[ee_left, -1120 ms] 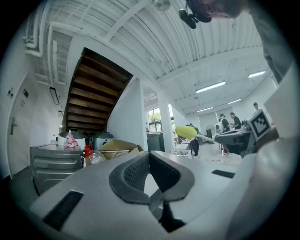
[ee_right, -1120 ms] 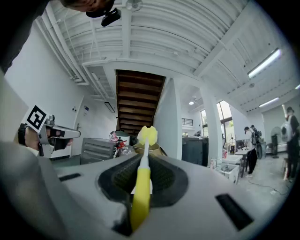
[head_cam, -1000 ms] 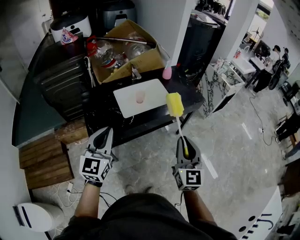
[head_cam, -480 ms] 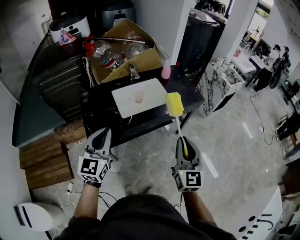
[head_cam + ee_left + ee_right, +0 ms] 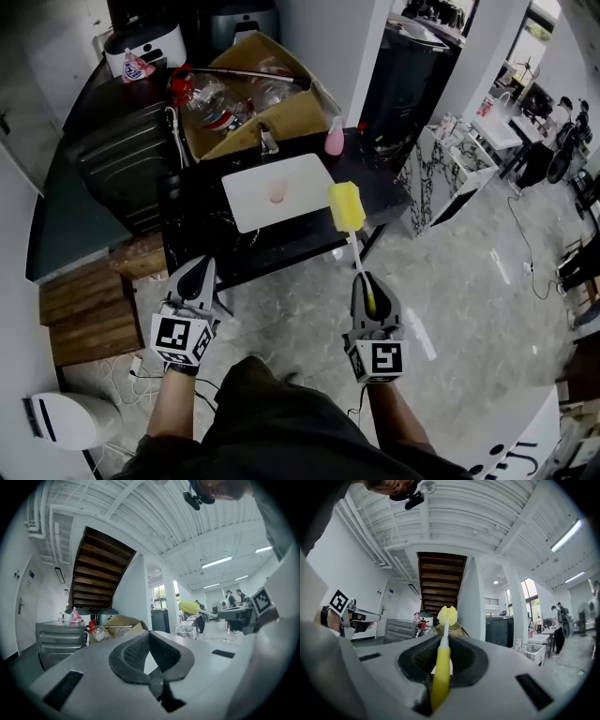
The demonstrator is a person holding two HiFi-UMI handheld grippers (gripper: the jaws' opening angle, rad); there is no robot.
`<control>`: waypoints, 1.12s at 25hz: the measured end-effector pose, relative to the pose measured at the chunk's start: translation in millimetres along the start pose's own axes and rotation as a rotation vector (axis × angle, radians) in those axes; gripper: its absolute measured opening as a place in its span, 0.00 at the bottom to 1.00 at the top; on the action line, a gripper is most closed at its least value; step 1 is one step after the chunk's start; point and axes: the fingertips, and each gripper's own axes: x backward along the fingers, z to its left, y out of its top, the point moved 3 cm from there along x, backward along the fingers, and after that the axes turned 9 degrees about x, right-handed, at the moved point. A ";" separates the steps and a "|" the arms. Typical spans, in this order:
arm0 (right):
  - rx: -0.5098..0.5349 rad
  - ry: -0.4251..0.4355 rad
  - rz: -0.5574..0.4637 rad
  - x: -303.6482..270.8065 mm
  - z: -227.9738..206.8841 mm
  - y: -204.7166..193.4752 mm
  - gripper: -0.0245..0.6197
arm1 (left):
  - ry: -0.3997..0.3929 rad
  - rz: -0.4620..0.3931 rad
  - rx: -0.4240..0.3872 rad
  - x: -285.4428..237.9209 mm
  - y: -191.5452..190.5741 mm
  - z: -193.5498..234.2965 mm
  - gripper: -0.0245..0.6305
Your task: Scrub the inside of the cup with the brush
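We grip the yellow brush (image 5: 348,207) by its handle in our right claw (image 5: 366,281); our left claw (image 5: 201,268) is closed, empty. The pink cup (image 5: 278,193) stands on the white board (image 5: 249,199) on the table (image 5: 377,191).

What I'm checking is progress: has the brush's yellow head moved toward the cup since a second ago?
No. In the head view the brush has its head just right of the white tray's edge, as before, no nearer the pink cup.
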 end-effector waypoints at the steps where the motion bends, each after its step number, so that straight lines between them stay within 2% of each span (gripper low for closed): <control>1: 0.003 0.007 0.007 -2.0 -1.5 -0.8 0.10 | 0.005 0.007 0.002 -1.4 -2.4 -0.3 0.04; 5: -0.005 0.011 0.011 -20.2 -9.5 -6.6 0.10 | 0.012 0.010 0.004 -18.5 -7.7 4.8 0.04; 11: 0.025 0.014 -0.004 -71.5 -21.9 -10.5 0.10 | 0.001 0.004 0.021 -74.4 -15.2 28.1 0.04; 20: 0.060 -0.002 -0.003 -178.7 -51.9 -3.2 0.10 | -0.023 0.023 0.060 -175.5 -23.1 75.5 0.04; 28: 0.077 -0.001 0.004 -273.7 -55.9 2.2 0.10 | -0.059 0.054 0.081 -247.1 -23.8 123.9 0.04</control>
